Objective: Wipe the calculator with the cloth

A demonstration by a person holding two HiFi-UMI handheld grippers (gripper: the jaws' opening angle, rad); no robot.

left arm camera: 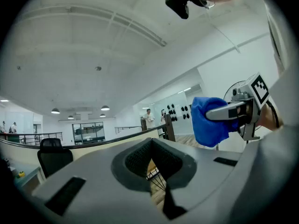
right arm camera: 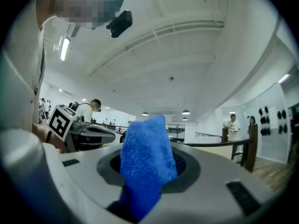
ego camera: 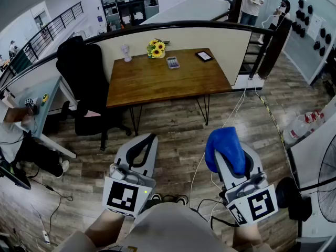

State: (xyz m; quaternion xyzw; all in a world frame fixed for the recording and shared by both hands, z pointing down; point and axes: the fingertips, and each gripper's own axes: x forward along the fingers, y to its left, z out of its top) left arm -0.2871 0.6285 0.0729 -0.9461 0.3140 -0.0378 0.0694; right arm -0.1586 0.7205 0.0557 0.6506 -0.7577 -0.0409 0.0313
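Blue limp cloth (right arm camera: 145, 162) is pinched in the right gripper (ego camera: 228, 151); the left gripper (ego camera: 149, 140), closed empty, should brace the likely light calculator (ego camera: 172, 62) by its edge.

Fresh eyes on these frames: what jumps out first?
The blue cloth stands out first, clamped in the right gripper low in the head view and bright against the wood floor. Next comes the wooden table ahead, with sunflowers and the calculator near its far edge. The left gripper is shut on nothing.
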